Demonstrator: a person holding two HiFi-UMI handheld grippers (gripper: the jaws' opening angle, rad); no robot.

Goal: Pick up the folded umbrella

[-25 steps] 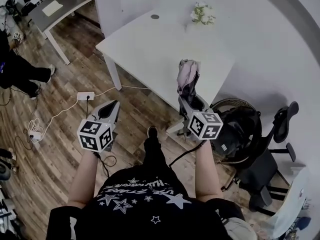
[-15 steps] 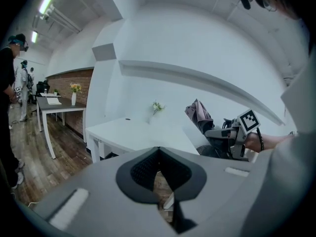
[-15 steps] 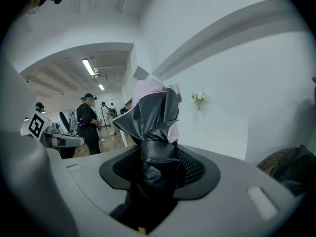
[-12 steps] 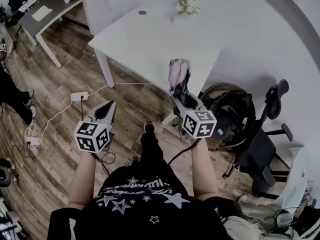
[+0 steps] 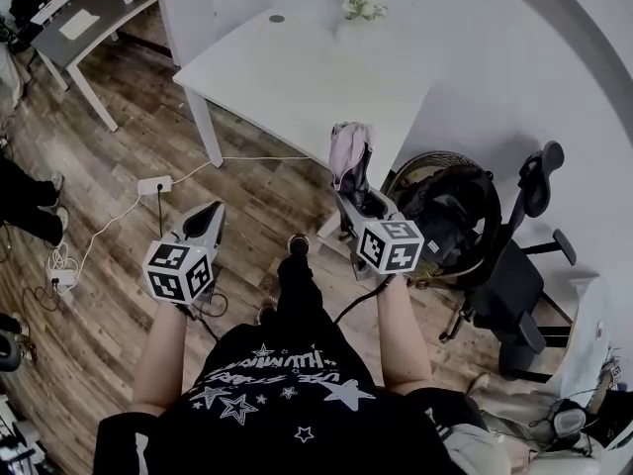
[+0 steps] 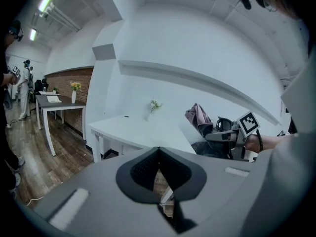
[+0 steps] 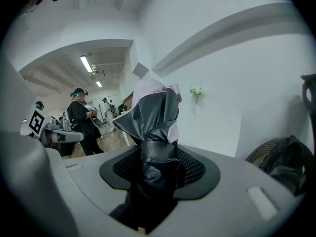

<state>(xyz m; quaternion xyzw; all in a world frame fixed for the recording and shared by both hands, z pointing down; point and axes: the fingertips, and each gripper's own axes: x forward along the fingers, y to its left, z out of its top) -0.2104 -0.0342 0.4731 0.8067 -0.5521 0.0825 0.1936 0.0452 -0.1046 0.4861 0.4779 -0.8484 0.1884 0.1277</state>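
A person in a black star-print T-shirt [image 5: 282,394] stands on the wood-plank floor [image 5: 109,226] with a handheld claw in each fist. The right claw [image 5: 354,184] is clamped on the folded umbrella [image 5: 348,153], its pads pinching the black wrapped shaft. The bundled black-and-pink canopy stands up out of the jaws, pointing toward twelve o'clock. The umbrella is off the floor, carried in the air, and seen from overhead it sits over the near edge of the white bench [image 5: 297,67]. The left claw [image 5: 212,214] is held at about nine o'clock from the right one, well apart from it. Its pads are pressed together at the tips with nothing between them. A small vase of pale flowers [image 5: 362,4] stands at the far side of the bench, toward one o'clock. At three o'clock from the right claw is a round wire-guarded fan [image 5: 415,171] with something dark heaped on it, and just beyond it a black office chair [image 5: 516,285]. A white power strip [image 5: 154,185] lies on the floor at ten o'clock from the left claw, its cable trailing toward the bench. A grey bench [image 5: 94,13] sits in the far left corner, and other people [image 7: 81,117] stand in the background.
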